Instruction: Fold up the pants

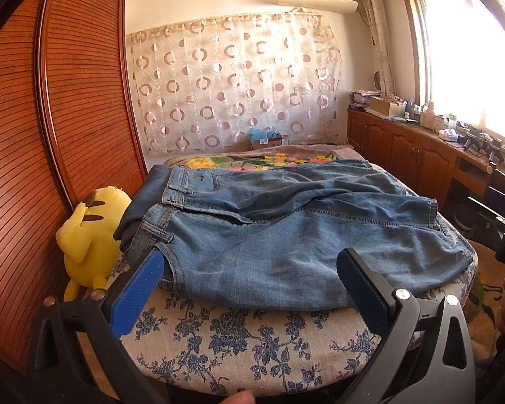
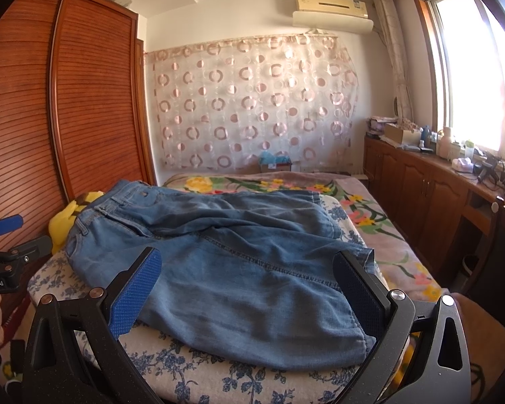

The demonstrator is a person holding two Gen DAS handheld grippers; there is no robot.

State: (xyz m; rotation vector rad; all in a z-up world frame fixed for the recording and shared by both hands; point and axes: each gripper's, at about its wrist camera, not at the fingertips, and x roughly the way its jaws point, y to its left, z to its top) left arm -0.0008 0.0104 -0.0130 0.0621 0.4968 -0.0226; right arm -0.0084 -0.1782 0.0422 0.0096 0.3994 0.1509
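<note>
Indoors | jeans [image 1: 286,229] on floral bed [image 1: 252,343] | wardrobe [image 1: 84,101] left | both grippers released

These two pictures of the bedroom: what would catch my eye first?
The blue jeans lie spread across a floral cushion on the bed, filling the middle. A yellow plush toy sits at their left, against the wooden wardrobe. In front, each open hand-held gripper, left and right, frames the denim.

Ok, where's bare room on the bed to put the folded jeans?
Free: floral blanket between the jeans and the cabinets; a blue-flowered strip at the near edge. Crowded: the left, where the yellow plush sits against the wardrobe.
</note>
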